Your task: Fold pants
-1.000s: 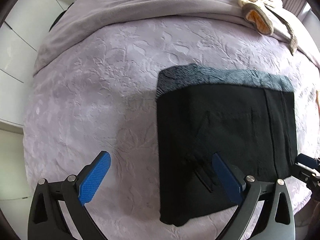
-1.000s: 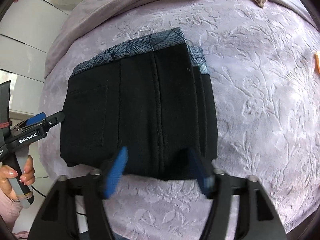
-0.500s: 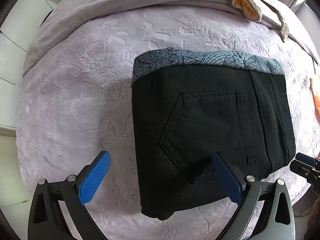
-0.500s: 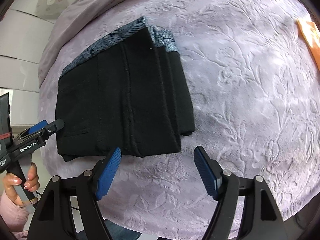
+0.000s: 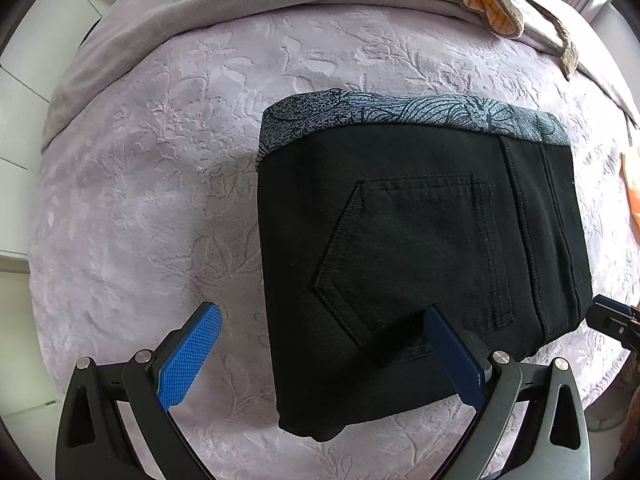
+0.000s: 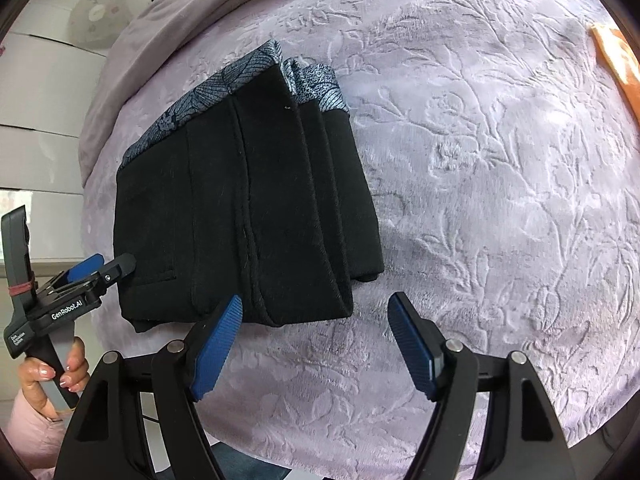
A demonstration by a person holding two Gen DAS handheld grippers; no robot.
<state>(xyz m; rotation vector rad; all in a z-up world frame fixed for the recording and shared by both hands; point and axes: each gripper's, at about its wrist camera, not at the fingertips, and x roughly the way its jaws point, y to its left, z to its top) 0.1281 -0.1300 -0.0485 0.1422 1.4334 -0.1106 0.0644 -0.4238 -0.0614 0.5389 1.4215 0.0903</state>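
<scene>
Lilac bedspread [image 5: 132,200] with an embossed floral pattern fills both views under my tongs. My left gripper [image 5: 320,354] is spread wide and holds nothing; its right finger hangs over the near edge of the folded black pants [image 5: 420,248], its left over bare spread. My right gripper [image 6: 316,340] is also wide and holds nothing, the pants [image 6: 240,208] just ahead and to its left. Beyond the pants, their grey patterned waistband [image 5: 400,114] faces away from me. Farther off lie a smooth grey blanket [image 5: 260,0] and a cream padded item [image 5: 492,4]; white panels [image 6: 44,92] stand far left.
</scene>
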